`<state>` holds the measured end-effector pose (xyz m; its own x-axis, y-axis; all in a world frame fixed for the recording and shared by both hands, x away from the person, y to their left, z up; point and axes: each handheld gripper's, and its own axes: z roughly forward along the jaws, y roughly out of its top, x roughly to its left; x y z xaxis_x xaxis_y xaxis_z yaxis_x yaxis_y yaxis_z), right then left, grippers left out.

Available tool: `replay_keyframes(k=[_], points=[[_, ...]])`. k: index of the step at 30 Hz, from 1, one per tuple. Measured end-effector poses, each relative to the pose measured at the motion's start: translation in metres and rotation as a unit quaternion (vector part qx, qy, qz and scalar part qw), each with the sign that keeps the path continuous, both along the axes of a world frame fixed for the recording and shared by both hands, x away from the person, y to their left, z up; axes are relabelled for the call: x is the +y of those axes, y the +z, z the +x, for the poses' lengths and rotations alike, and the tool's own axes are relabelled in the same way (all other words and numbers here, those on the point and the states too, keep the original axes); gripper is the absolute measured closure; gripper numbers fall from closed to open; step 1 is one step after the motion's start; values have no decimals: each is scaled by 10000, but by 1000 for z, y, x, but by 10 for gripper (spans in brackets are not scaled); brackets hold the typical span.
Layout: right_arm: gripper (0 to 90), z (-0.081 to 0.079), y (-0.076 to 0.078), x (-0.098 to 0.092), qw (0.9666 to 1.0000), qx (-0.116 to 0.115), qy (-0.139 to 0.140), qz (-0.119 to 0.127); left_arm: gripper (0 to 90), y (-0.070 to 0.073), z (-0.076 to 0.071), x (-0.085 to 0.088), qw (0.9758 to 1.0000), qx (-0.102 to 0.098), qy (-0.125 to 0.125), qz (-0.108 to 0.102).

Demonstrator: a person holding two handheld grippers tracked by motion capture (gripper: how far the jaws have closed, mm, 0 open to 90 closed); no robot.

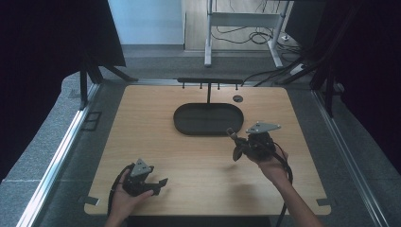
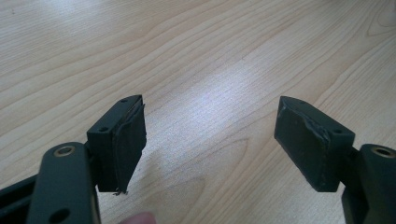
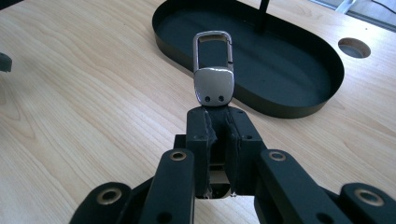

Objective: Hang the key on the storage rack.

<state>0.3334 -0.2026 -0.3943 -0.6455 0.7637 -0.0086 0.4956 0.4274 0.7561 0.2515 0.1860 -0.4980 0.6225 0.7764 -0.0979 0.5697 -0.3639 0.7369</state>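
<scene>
A silver metal key-ring clip (image 3: 213, 70) with a carabiner loop sticks up from my right gripper (image 3: 219, 119), which is shut on its lower end. In the high view my right gripper (image 1: 235, 142) hovers just in front of the black oval tray (image 1: 182, 124), clip pointing toward it. A thin post rises from the tray (image 3: 299, 109) to a black bar with small hooks (image 1: 210, 81). My left gripper (image 1: 161, 184) rests near the table's front left. Its pads (image 2: 128, 140) stand wide apart over bare wood, nothing between them.
The wooden table (image 1: 142, 137) has a round cable hole (image 1: 238, 98) behind the tray at the right. Dark curtains flank both sides. A white desk frame and loose cables sit on the floor beyond the far edge.
</scene>
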Motion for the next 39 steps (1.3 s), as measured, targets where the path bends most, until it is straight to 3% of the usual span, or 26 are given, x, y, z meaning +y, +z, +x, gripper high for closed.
replay_keyframes(k=[39], points=[[811, 40, 15, -1, 9979, -154, -502, 367, 255, -1, 0, 0, 10000, 28, -6, 3]])
